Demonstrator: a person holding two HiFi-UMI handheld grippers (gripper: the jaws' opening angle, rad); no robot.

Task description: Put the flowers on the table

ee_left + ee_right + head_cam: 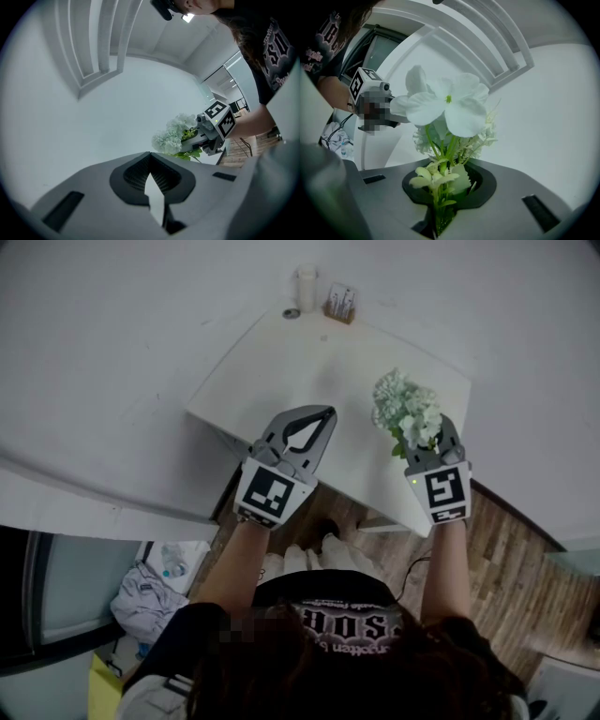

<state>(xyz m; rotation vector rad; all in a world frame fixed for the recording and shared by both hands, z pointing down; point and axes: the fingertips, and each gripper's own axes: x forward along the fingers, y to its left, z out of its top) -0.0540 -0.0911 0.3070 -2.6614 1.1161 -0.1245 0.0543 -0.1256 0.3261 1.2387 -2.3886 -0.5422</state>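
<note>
2 hand-held grippers are held side by side over the near edge of the white worktop (pixel 281 371). The right hand-held gripper (pixel 439 435) is clenched on the green stems of the flowers (pixel 405 409), whose white blooms jut past its jaw tips above the worktop's near right corner, and whether they touch the worktop cannot be told; the left hand-held gripper (pixel 326 414) is clenched too, jaw tips together with nothing between them. At the far edge stand a cup (pixel 307 285) and, just right of it, a small holder (pixel 340 303), with a small disc (pixel 292 313) at the cup's left.
</note>
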